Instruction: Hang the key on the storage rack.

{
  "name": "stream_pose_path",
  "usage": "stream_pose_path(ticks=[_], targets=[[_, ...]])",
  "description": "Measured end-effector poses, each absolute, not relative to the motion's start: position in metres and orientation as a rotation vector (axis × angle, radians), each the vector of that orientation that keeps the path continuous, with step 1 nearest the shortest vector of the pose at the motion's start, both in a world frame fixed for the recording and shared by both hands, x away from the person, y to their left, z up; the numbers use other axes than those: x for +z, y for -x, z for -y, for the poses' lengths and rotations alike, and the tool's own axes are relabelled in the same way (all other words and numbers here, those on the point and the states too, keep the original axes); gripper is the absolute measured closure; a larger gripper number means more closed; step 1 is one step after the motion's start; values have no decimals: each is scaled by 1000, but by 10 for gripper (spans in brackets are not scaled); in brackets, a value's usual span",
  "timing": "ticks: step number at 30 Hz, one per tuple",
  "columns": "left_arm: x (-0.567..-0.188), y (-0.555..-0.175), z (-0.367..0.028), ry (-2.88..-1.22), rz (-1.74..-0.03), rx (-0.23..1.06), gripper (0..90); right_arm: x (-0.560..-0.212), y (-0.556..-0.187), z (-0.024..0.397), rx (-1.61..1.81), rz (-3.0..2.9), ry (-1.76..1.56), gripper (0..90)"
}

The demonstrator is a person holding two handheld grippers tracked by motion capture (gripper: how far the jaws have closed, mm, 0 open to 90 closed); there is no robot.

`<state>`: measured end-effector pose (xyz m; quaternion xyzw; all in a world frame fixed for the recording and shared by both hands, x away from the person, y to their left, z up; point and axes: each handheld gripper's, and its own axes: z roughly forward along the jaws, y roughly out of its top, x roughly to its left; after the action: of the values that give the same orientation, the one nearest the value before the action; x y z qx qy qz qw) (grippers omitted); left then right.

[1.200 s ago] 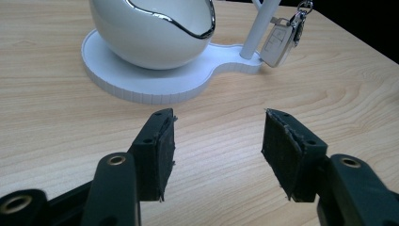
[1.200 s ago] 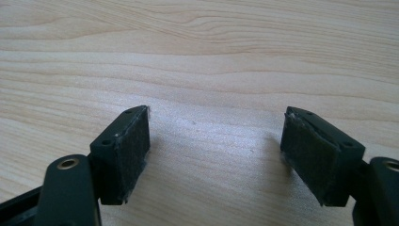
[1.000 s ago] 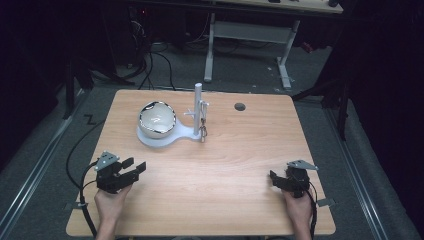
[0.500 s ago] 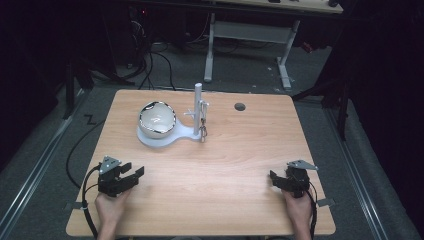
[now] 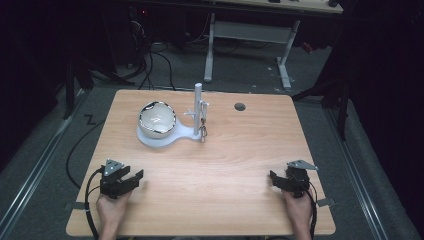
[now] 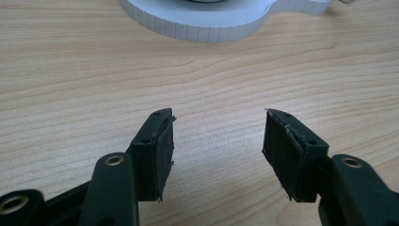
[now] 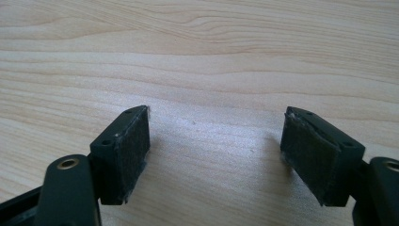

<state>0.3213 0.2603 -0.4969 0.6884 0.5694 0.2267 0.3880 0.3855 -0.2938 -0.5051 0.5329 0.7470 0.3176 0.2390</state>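
My left gripper [image 5: 134, 179] rests low over the table's front left, held by a hand. It is open, and its pads [image 6: 162, 150] have nothing between them. The left gripper [image 6: 219, 115] points toward a white base [image 6: 202, 21] farther up the table. That white base [image 5: 160, 137] carries a shiny metal bowl [image 5: 157, 118] and an upright white post [image 5: 198, 100]. A small metal piece [image 5: 202, 131] hangs from the post's side arm. My right gripper [image 5: 280, 180] sits at the front right, also open [image 7: 217, 110] over bare wood.
The wooden table [image 5: 240, 160] has a dark round hole [image 5: 240, 106] near its far edge. Cables trail from both grippers off the front edge. Another table's legs [image 5: 210, 50] and floor cables lie beyond the far side.
My left gripper has drawn back a little toward the front edge and then held still. The right gripper has not moved.
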Motion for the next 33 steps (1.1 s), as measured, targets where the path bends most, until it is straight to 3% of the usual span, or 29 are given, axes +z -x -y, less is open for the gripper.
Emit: stream_pose_path(ticks=[18, 33], targets=[[-508, -326, -254, -1816, -1478, 646, 414, -505, -385, 294, 870, -2045, -1459, 245], [-509, -329, -248, -1868, -1477, 669, 331, -505, -385, 294, 870, -2045, -1458, 245]])
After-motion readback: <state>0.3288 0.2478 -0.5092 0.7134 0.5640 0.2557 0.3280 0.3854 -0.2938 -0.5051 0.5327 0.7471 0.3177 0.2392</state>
